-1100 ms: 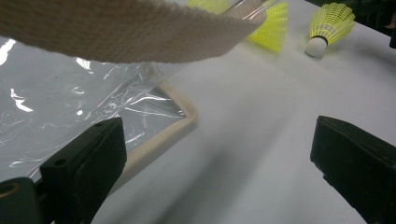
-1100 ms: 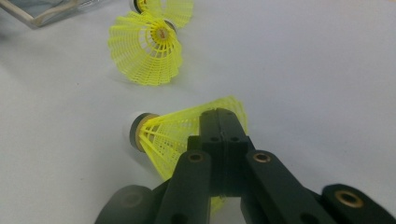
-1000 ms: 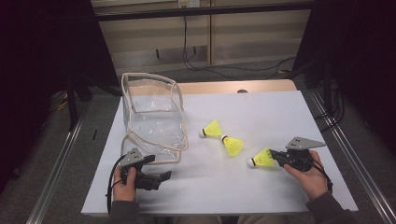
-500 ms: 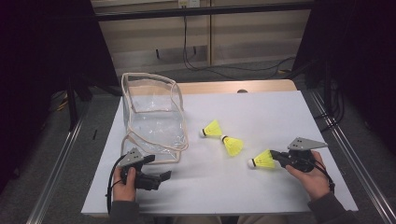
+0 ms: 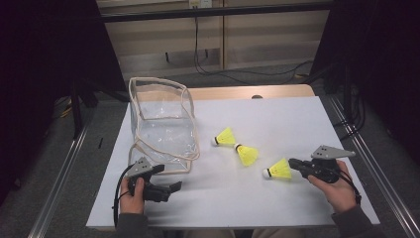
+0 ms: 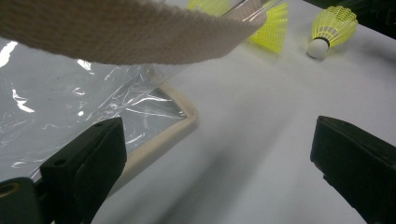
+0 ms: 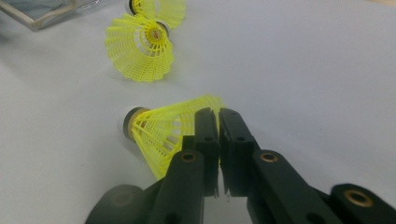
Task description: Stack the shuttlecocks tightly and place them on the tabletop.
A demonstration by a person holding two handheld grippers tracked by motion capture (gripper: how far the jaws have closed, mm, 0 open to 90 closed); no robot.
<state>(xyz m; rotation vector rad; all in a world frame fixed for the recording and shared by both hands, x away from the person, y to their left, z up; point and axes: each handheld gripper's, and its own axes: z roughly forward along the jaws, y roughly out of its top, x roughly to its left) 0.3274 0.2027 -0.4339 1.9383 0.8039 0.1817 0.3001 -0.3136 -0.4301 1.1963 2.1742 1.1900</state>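
Hardly anything has moved over the last second: both hands sit where they were and all three shuttlecocks lie in the same spots. The one change is at the right gripper [image 7: 219,116], whose jaws have just eased open a hair; they are still pinched on the skirt rim of the nearest shuttle [image 5: 278,170], which rests on the table [image 5: 297,119] with its cork pointing left. So the grip is either being adjusted or the pinch is just settling, not a release as far as I can judge. The left gripper [image 5: 173,187] is wide open and holds nothing, parked on the table at the bag's [image 5: 161,124] near corner, bag edge just beside its one jaw. The other two shuttles [image 5: 225,137] [image 5: 246,154] lie touching end to end mid-table, between bag and right hand. The bag stands open, nothing in it. My read: first shuttle grasped, lift and carry to the bag not yet begun; left looks ready to steady the bag.
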